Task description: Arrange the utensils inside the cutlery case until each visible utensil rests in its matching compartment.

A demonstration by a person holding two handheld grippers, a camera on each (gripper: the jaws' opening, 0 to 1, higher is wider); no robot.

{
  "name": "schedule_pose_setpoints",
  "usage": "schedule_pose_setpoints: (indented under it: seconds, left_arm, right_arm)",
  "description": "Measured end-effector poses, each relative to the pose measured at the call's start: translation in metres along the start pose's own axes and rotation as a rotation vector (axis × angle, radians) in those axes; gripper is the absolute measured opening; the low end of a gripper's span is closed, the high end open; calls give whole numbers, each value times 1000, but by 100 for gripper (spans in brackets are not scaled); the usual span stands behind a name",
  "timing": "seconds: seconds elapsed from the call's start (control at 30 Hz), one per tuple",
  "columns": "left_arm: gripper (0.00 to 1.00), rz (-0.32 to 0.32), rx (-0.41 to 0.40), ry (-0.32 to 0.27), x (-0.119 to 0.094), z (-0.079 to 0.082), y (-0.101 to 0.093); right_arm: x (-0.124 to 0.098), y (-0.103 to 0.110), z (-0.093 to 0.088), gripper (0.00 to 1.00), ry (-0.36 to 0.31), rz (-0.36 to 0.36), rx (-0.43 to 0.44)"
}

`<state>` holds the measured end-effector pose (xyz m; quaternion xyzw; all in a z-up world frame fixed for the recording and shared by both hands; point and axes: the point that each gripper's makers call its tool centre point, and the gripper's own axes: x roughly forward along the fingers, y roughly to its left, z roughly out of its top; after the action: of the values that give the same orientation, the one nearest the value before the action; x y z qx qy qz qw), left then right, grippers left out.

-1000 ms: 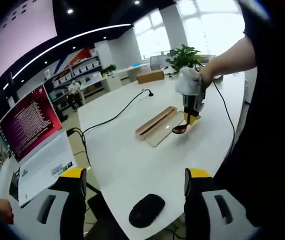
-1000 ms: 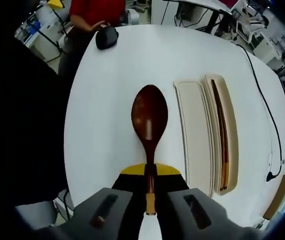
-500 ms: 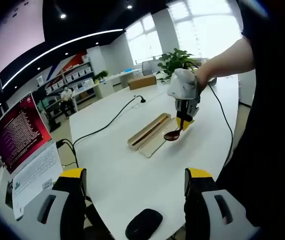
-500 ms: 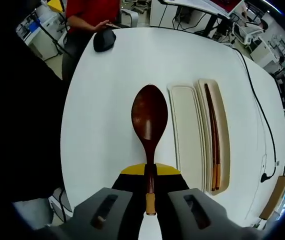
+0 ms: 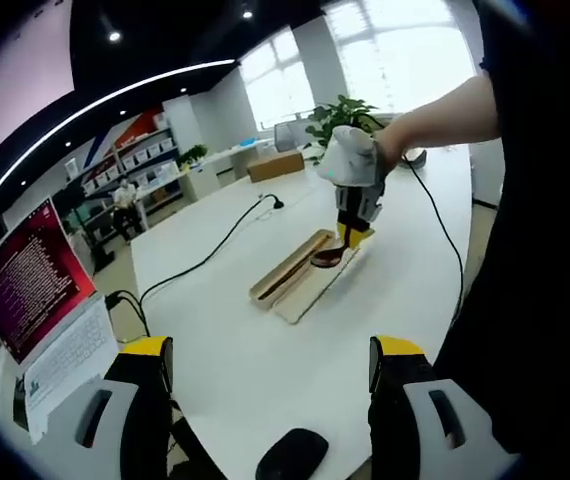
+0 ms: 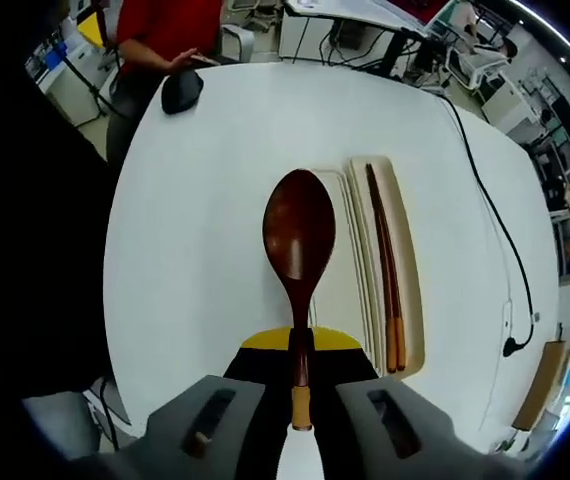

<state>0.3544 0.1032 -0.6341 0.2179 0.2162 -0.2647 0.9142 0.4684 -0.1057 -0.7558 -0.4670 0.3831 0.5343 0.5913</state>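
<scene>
My right gripper (image 6: 300, 378) is shut on the handle of a dark brown wooden spoon (image 6: 299, 232), which hangs in the air over the white table. The spoon's bowl overlaps the left edge of the pale wooden cutlery case (image 6: 412, 300). A pair of brown chopsticks (image 6: 385, 272) lies in the case's right compartment; the wide left compartment (image 6: 343, 295) is bare. In the left gripper view the right gripper (image 5: 350, 205) holds the spoon (image 5: 327, 257) just above the case (image 5: 287, 292). My left gripper (image 5: 270, 368) is open, low at the table's near edge.
A black mouse (image 5: 291, 456) lies at the near table edge, also the mouse (image 6: 180, 91) beside a person in red (image 6: 170, 25). An open laptop (image 5: 35, 300) stands at left. A black cable (image 5: 205, 258) crosses the table toward the case. A potted plant (image 5: 340, 115) stands behind.
The right gripper has carried the spoon sideways from beside the case to over its left compartment. The left gripper's view has shifted slightly; its jaws stay open.
</scene>
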Motion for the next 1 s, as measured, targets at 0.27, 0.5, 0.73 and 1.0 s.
schedule_pose_setpoints:
  seconds: [0.27,0.5,0.73,1.0]
  left_arm:
    - [83,7,34,-8,1,13,4]
    - [83,25,12,-1,-4,6,1]
    - [85,62,-42,0,-12,0,1]
    - [87,93,-75,26,-22,-10,5]
  right_arm:
    - [-23,-30,7,0,-4,-52,-37]
    - [-24,-60,18,0,7,-72,-55]
    - [2,-68,35,0,22,-23,-70]
    - [36,-72,41,0,78,27,-81]
